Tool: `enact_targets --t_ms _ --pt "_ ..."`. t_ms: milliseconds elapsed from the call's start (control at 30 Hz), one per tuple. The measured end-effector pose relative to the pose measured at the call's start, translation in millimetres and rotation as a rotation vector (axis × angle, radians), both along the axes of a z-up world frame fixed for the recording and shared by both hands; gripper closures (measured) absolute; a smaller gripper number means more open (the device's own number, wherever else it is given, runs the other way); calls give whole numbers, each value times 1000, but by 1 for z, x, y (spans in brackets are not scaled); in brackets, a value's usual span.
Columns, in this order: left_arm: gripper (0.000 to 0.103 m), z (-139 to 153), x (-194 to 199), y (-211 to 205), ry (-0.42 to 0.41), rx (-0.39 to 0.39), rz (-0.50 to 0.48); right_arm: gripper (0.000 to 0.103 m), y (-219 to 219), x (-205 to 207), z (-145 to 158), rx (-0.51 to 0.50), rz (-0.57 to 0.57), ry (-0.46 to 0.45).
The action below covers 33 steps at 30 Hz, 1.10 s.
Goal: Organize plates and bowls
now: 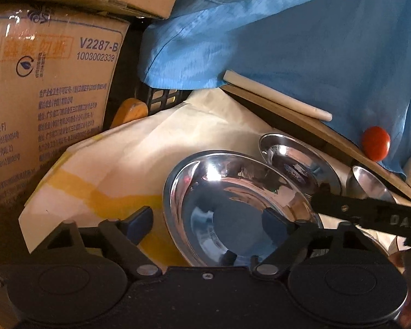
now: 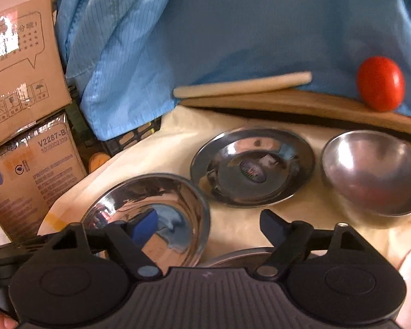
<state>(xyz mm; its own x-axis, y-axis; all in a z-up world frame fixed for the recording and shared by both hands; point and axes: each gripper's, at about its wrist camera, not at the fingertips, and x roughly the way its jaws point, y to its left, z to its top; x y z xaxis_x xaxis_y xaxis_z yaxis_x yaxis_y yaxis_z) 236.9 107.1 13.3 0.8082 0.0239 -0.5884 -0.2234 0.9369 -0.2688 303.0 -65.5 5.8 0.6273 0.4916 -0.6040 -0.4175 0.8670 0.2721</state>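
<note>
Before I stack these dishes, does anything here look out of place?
Yes: a red tomato sits at the wooden board's edge against the blue cloth, behind the metal bowl. It could roll.

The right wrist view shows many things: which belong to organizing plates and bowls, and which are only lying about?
Belong to the job:
- shiny steel bowl, nearest
- steel plate, with sticker
- matte steel bowl, right
- both grippers, open: left gripper, right gripper

Only lying about:
- tomato
- rolling pin
- wooden board
- blue cloth
- cardboard boxes
</note>
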Motion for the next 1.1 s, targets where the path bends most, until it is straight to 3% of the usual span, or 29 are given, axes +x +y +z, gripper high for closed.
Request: enact_targets --t_ms 100,200,333,600,667,1100 --pt "21 -1 -1 6 -12 -40 20 24 10 5 -3 -16 13 33" --pt "31 -2 0 10 -17 -64 43 31 17 7 -6 -31 22 56" --pt "48 -3 1 13 -15 -65 61 45 23 7 -7 -46 19 68" --pt "67 -5 1 13 -19 -67 85 76 26 6 -9 -39 -29 79" --pt "73 -5 0 15 -23 -73 104 78 26 4 -10 -42 -46 73" --pt "72 26 -4 -3 -102 -51 96 80 -1 -12 12 63 -113 19"
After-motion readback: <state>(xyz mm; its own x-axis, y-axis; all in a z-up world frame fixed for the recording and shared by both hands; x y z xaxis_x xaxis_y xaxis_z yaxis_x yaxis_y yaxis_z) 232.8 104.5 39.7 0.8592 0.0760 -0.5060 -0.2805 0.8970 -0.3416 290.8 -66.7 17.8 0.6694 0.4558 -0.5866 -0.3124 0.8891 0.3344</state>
